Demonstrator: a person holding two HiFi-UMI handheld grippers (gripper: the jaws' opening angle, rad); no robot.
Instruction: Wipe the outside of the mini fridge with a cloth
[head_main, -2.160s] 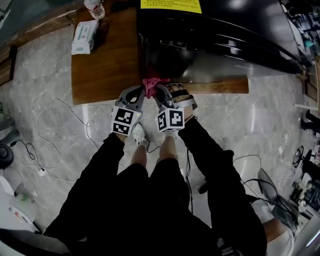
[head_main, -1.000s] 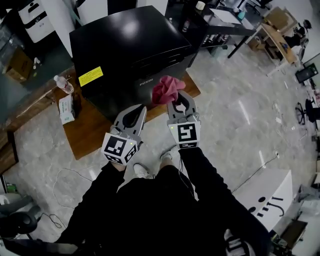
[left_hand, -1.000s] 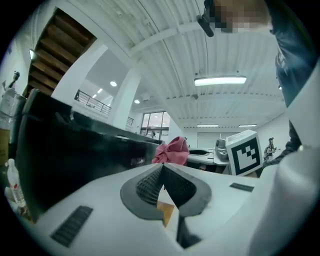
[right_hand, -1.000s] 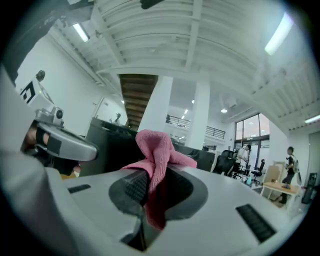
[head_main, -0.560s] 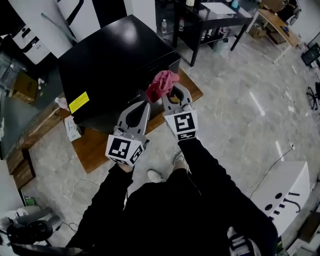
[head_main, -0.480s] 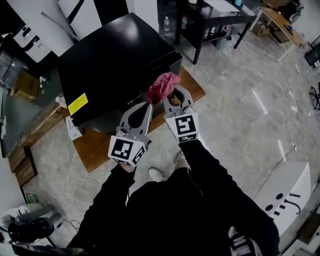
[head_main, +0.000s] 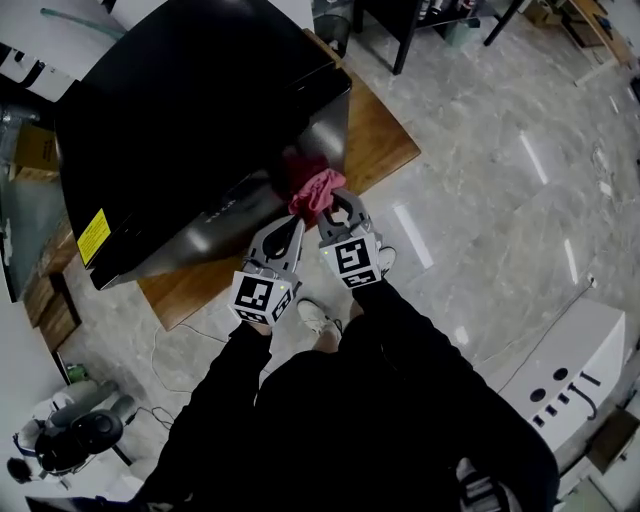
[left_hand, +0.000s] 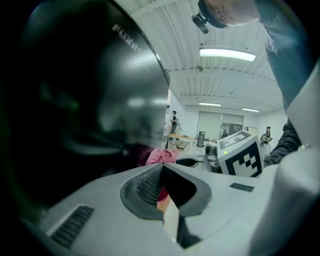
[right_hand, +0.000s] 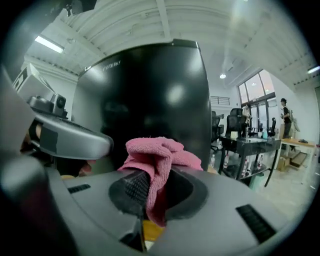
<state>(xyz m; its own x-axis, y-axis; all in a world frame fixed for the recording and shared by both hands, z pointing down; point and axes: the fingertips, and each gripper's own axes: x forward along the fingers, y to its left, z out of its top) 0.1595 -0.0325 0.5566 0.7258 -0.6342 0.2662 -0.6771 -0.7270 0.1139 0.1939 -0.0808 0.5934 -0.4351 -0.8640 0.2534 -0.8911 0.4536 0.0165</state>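
I am pinching a fold of the pink cloth (right_hand: 160, 155) in my right gripper (head_main: 335, 203), holding it right at the front of the black fridge (head_main: 190, 100), near its right corner; I cannot tell whether it is touching. My left gripper (head_main: 290, 225) is hanging just beside, jaws together on nothing. Only a fold is caught, so I am judging that a hard drag across the door could pull it loose. The right gripper view is showing that pinch, while only the head view is showing the wooden board (head_main: 378, 140) under the fridge.
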